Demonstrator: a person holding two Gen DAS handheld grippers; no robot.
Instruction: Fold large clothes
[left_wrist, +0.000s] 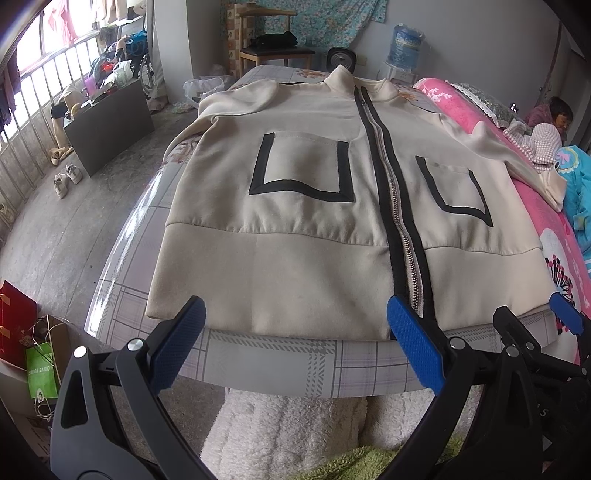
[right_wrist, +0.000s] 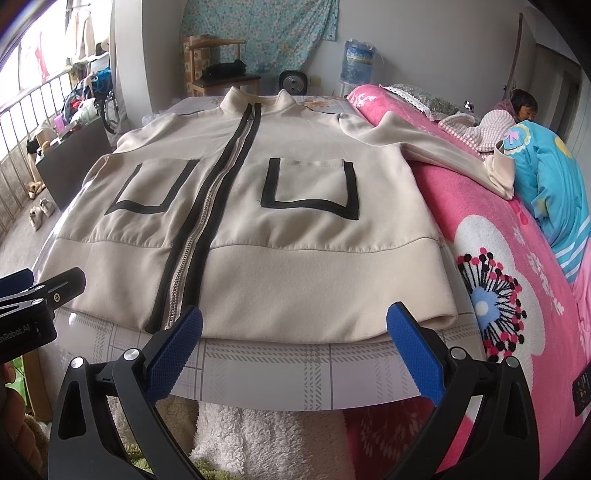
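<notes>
Item: cream zip-front jacket (left_wrist: 295, 229) (right_wrist: 258, 236), laid flat and front-up on a bed with a grey plaid sheet (left_wrist: 280, 358) (right_wrist: 295, 373). Its long axis ran from the near edge of the bed away from the cameras: hem band nearest the grippers, stand collar (left_wrist: 343, 75) (right_wrist: 255, 99) at the far end. The black-edged zipper (left_wrist: 391, 192) (right_wrist: 207, 206) was closed along that axis. Two patch pockets with black trim (left_wrist: 301, 166) (right_wrist: 310, 184) sat one on either side of the zipper. The right-hand sleeve (left_wrist: 517, 155) (right_wrist: 443, 147) stretched sideways onto a pink floral blanket (left_wrist: 546, 236) (right_wrist: 517, 266), cuff near a blue quilt (right_wrist: 554, 177). The other sleeve lay along the bed's left side.

Left gripper (left_wrist: 295, 347): jaws spread wide, holding nothing, blue pads (left_wrist: 177, 347) just short of the hem, over the sheet's edge.

Right gripper (right_wrist: 295, 347): jaws likewise wide apart and empty, at the hem's near edge; its blue tip (left_wrist: 565, 314) showed at the right of the left-wrist view.

Surroundings: wooden chair (left_wrist: 273, 40) (right_wrist: 218, 70) and water bottle (left_wrist: 406, 44) (right_wrist: 356, 62) by the far wall; a person (left_wrist: 554, 118) (right_wrist: 517, 110) lying at the right; shoes (left_wrist: 66, 181) on the floor by a dark cabinet (left_wrist: 110, 125).
</notes>
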